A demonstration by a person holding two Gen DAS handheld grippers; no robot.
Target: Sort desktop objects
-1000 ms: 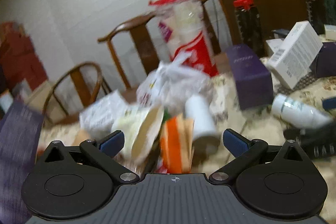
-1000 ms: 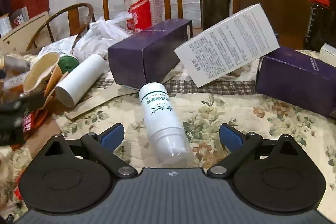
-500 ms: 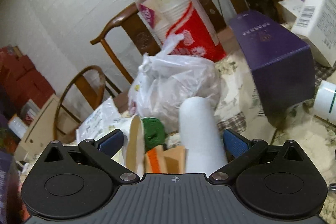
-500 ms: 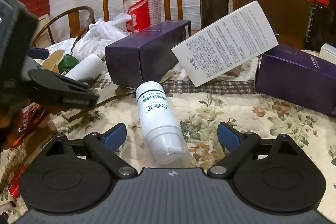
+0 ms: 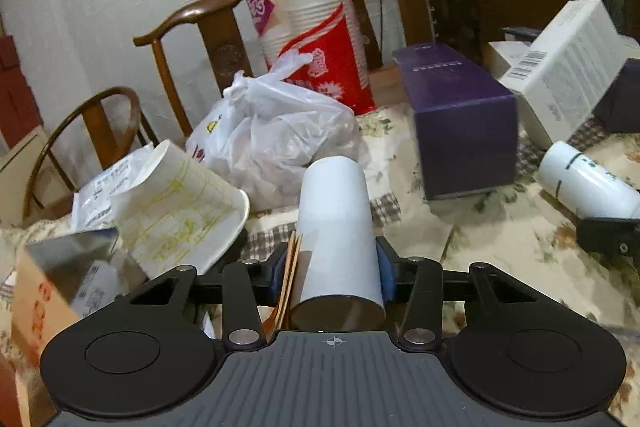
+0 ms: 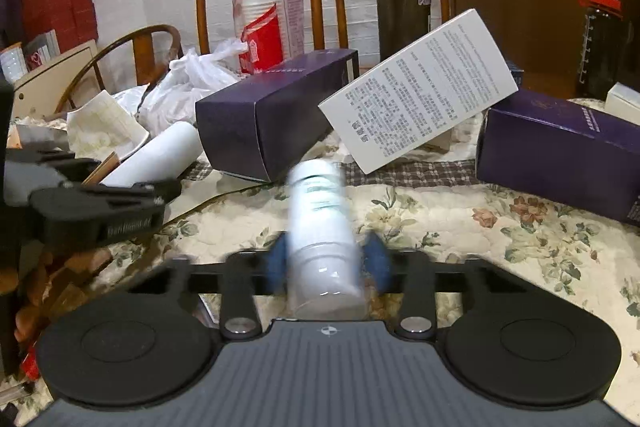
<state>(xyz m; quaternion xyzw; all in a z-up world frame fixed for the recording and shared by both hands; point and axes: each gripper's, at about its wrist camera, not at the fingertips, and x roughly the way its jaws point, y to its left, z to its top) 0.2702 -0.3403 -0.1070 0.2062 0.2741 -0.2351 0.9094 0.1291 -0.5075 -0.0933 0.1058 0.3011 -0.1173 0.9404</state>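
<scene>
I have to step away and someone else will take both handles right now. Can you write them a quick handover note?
Left claw: shut on the white paper tube, with thin brown card slips pinched beside it.
Right claw: shut on the white bottle with green print; the view is blurred.
Both things are low over the floral tablecloth; I cannot tell whether either is lifted.
Unsorted: purple box, tilted white box, second purple box, tipped paper cup, white plastic bag.
Nothing looks sorted yet.

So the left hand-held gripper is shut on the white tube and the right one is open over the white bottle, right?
Not quite. The right hand-held gripper is shut on the white bottle, as the right wrist view shows. The left hand-held gripper is indeed shut on the white tube.
</scene>
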